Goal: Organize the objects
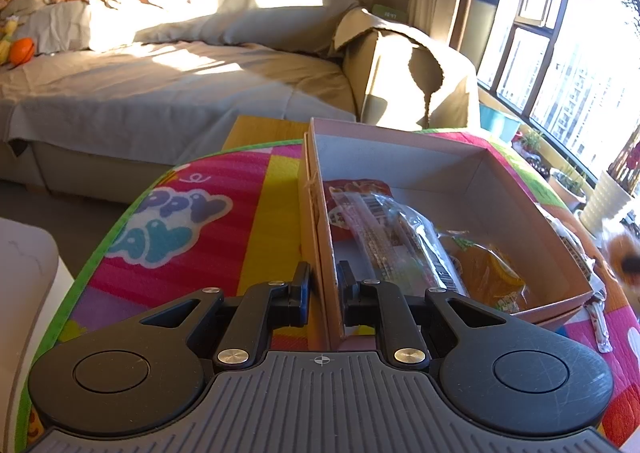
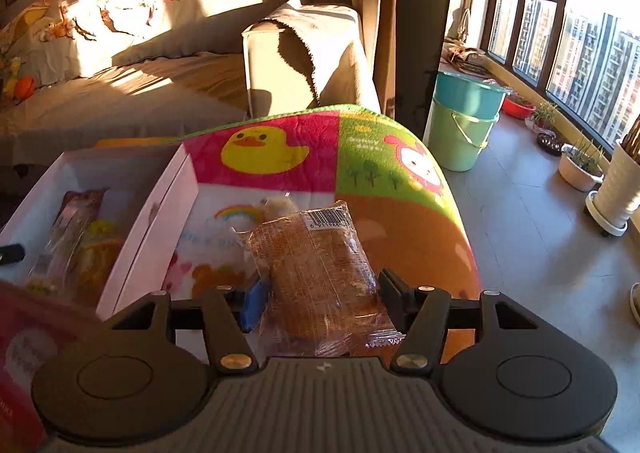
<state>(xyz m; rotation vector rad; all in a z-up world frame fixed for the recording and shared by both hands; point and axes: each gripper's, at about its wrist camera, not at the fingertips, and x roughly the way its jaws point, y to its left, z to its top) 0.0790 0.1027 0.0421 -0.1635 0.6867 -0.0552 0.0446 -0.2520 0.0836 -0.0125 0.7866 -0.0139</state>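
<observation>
An open pink cardboard box (image 1: 440,169) lies on a colourful mat. My left gripper (image 1: 325,289) is shut on the box's near left wall, one finger outside and one inside. Inside the box are a clear wrapped snack (image 1: 400,237), an orange packet (image 1: 492,277) and a red packet (image 1: 352,189). In the right wrist view the same box (image 2: 156,229) sits to the left. My right gripper (image 2: 324,297) is shut on a clear-wrapped brown cake packet (image 2: 316,265), its barcode end pointing away from me, held above the mat to the right of the box.
The mat (image 2: 392,221) with a duck print drapes over a rounded surface. A red package (image 2: 16,373) fills the lower left corner. A covered sofa (image 1: 180,85) stands behind, stacked buckets (image 2: 464,121) and plant pots (image 2: 580,169) by the window on the right.
</observation>
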